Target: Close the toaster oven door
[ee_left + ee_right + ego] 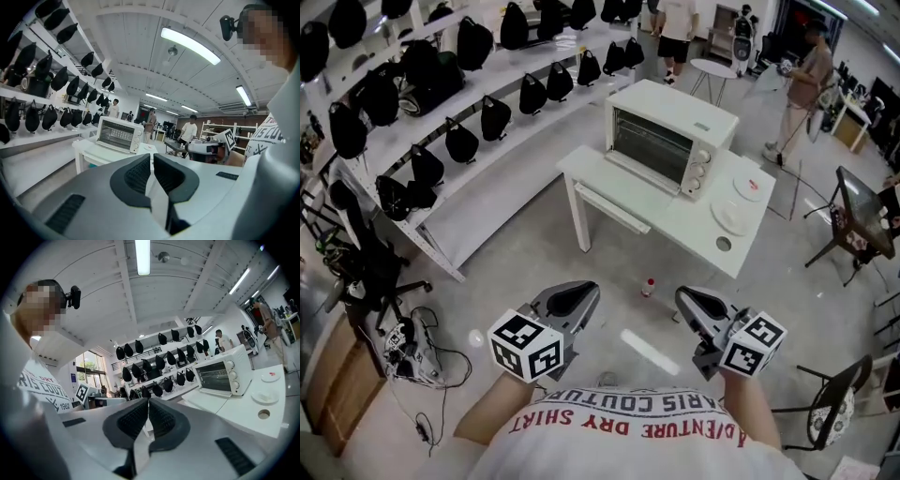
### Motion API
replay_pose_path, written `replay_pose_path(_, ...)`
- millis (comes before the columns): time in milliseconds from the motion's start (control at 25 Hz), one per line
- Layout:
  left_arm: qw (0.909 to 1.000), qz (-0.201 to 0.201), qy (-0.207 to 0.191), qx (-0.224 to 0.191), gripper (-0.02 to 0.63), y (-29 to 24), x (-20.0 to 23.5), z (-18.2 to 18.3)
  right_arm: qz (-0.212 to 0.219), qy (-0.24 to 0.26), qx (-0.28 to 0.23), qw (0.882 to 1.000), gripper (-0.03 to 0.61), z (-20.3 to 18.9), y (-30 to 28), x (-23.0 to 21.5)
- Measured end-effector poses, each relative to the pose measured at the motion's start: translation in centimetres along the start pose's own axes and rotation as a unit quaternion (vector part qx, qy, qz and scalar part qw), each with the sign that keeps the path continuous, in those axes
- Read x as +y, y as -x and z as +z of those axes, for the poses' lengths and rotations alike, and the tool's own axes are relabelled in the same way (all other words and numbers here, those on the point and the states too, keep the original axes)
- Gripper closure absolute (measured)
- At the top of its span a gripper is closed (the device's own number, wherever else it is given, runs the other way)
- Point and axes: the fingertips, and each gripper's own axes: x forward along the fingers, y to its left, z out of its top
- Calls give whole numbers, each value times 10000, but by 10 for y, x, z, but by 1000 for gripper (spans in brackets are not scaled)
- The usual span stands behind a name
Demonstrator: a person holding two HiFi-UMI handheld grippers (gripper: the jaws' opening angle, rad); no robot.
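Head view alone shows 1 bottle (648, 287) (toaster oven (670, 138) beyond).

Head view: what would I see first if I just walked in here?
The white toaster oven sits on a white table straight ahead. Rows of black bags fill the shelves on the left. Down close, the left tongs and right tongs are shut and empty.
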Motion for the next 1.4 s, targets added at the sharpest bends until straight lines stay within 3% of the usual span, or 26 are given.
replay_pose_path(280, 9998, 151, 142, 24, 570, -24, 78, 17, -67, -121, -41, 9999, 554, 13, -62, -46)
replay_pose_path(720, 9987, 331, 378, 44, 570, -59, 140, 18, -135, -204, -36, 9997, 554, 20, -107, -103)
replay_pose_path(1040, 9989, 335, 292, 149, 569, -130, 201, 50, -238, -341, -148, 9990, 554, 54, -151, -185)
replay_pose_path(1240, 9990, 328, 78, 286, 565, -183, 242, 74, -277, -173, 73, 9994, 543, 68, -176, -236)
replay_pose_path(1400, 9977, 299, -39, 602, 456, -217, 269, 77, -396, -76, 250, 9989, 443, 70, -182, -273)
